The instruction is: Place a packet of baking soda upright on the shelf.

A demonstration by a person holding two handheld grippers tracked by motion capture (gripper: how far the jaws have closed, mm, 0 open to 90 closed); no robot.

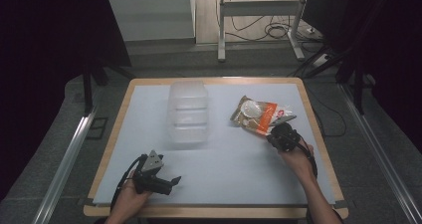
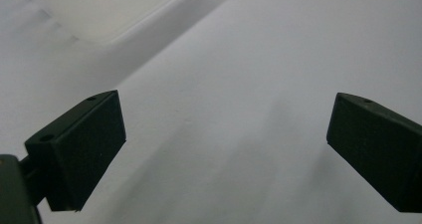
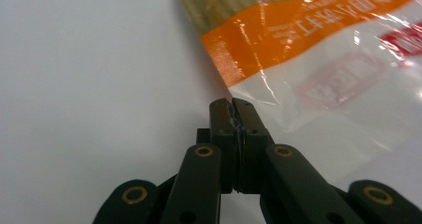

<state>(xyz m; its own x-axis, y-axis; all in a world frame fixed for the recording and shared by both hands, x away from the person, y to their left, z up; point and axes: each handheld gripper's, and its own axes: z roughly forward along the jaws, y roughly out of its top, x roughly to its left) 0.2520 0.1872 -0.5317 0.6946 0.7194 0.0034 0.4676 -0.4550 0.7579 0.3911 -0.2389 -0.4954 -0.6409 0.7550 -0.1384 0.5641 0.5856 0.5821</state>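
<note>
Right gripper (image 3: 233, 104) is pinched on the near edge of the snack bag (image 1: 259, 115), jaws pressed together with a sliver of clear film between them. The bag lies flat on the white table sheet (image 1: 239, 169), right of centre, orange band across its middle, brownish contents at the far end. My right hand (image 1: 298, 157) sits just behind it

Left gripper (image 1: 171, 181) is spread wide, nothing between the jaws, hovering low over bare sheet at the near-left

Risks as I see them:
- grip is on thin film only, right at the edge. If I lift fast the film can slide out or tear, and the bag drops
- the contents sit at the far end, away from my pinch, so on lift the bag will likely hang and swing. That could clip the container rim on the way in
- film is glossy, so I can't judge how much of it is actually between the jaws

Clear plastic container (image 1: 188, 113): stands left of the bag, near the sheet's middle, apart from it. Ribbed translucent walls. Looks empty from above, though the walls blur things, so I can't be sure. In the left gripper view its corner (image 2: 94, 15) shows pale and out of focus beyond the jaws

Left is free to steady the container if needed
</note>
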